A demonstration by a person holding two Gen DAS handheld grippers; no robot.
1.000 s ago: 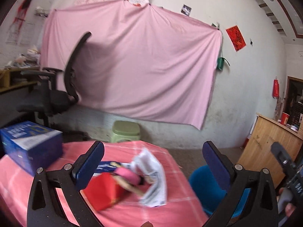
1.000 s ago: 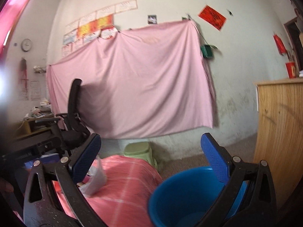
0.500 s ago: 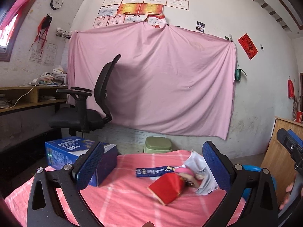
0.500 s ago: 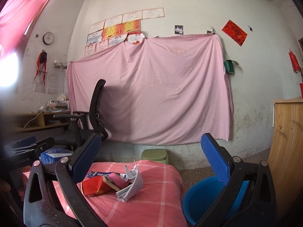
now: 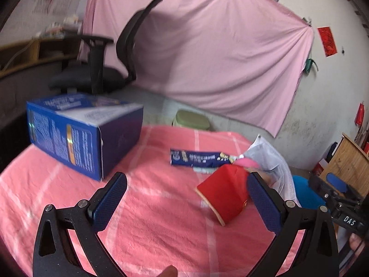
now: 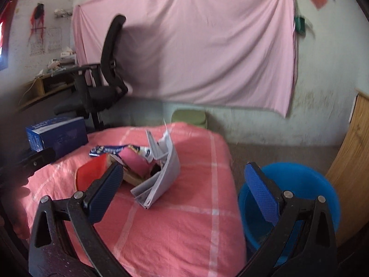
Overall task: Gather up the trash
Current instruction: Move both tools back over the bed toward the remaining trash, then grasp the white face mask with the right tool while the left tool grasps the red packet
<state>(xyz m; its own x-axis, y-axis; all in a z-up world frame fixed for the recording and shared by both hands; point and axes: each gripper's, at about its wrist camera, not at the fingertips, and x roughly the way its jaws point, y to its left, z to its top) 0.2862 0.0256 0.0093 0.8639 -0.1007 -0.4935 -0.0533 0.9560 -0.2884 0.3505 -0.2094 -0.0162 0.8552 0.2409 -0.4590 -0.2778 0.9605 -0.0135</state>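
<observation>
Both the left hand-held gripper (image 5: 186,196) and right hand-held gripper (image 6: 184,184) gape wide and empty above the bench (image 6: 184,219), its red packet (image 5: 224,195) and folded paper (image 6: 161,177) beside the blue bucket (image 6: 306,184).

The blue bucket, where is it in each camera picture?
Left wrist view: the blue bucket peeks out at the right, past the table's edge, behind the folded white paper.
Right wrist view: the bucket is big at the lower right, on the floor beside the pink tablecloth, partly behind the right gripper.
Shared landmark: the green stool by the far wall.
</observation>
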